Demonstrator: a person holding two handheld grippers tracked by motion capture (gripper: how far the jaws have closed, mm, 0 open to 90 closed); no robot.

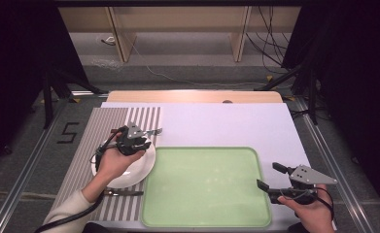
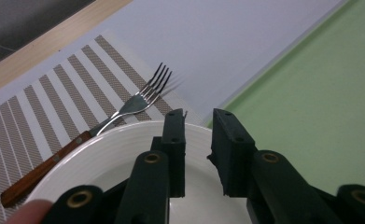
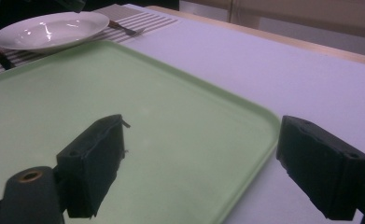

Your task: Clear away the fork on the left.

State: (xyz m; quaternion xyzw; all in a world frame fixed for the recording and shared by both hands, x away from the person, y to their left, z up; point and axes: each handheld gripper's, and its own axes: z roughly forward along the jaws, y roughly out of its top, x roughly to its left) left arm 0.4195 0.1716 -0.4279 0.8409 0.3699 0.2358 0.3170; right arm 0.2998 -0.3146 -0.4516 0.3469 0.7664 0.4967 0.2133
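Observation:
A white plate [image 1: 129,170] rests on a striped placemat [image 1: 88,141] at the left. My left gripper [image 1: 144,141] hovers over the plate's far rim, its jaws a little apart with nothing between them [image 2: 199,114]. Just beyond the plate [image 2: 119,149] lies a fork [image 2: 138,100] with a wooden handle, tines pointing away. A knife [image 1: 124,193] lies at the plate's near side. My right gripper [image 1: 267,174] is held wide open over the right edge of the green tray [image 1: 207,194], empty [image 3: 201,121].
The green tray [image 3: 124,93] is bare and sits on a white sheet [image 1: 216,121] covering the table. The plate [image 3: 49,28] and fork [image 3: 126,29] lie beyond the tray's far corner in the right gripper view. Wooden table edge [image 1: 192,96] at the back.

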